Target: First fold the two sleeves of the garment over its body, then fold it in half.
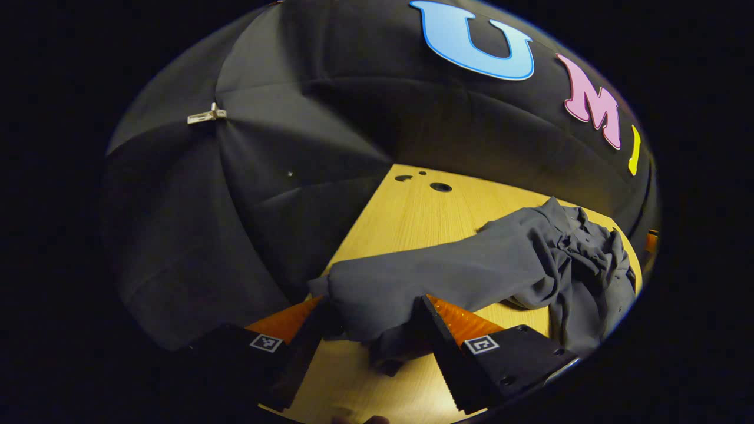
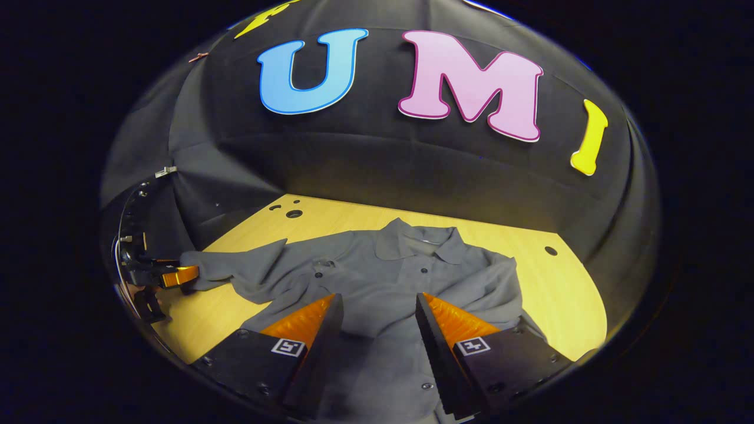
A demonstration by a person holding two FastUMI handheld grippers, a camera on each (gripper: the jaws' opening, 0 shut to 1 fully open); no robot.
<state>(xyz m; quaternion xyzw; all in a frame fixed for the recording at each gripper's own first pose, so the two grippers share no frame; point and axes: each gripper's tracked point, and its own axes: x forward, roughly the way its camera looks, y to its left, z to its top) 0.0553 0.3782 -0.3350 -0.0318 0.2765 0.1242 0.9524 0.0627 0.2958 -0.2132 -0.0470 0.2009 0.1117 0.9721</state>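
Left gripper [image 1: 377, 318]: you pinch the sleeve [image 1: 412, 277] end, ready to fold it over.
Right gripper [image 2: 377, 318]: spread, hanging over the grey shirt [image 2: 400, 265] on the counter [image 2: 565, 294].

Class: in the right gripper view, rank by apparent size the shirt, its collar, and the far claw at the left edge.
1. shirt
2. collar
3. far claw, though distance from the camera shrinks it.
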